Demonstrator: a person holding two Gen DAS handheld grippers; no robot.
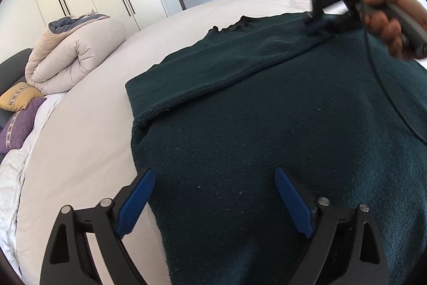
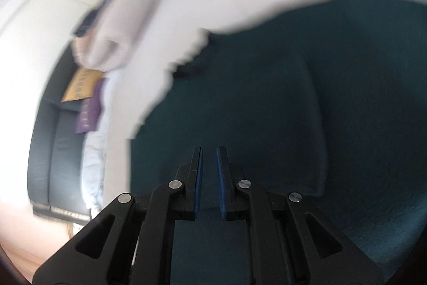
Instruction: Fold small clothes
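left gripper (image 1: 214, 198) spread wide, nothing pinched, over near edge of dark teal knit garment (image 1: 267, 124) | garment flat on white bed (image 1: 88, 130) | right gripper (image 2: 209, 180) nearly closed, empty, above it

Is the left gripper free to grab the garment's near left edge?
Probably yes. The left gripper is open, empty, just above the dark green garment; its left finger sits at that edge, with nothing in between.

White-sheeted bed (image 1: 88, 124) filling most of the frame. Dark green garment (image 1: 253, 124) spread flat across centre and right, one side folded over. Rolled beige duvet (image 1: 72, 58) upper left, yellow cushion (image 1: 18, 95) and purple cushion (image 1: 20, 124) at far left.
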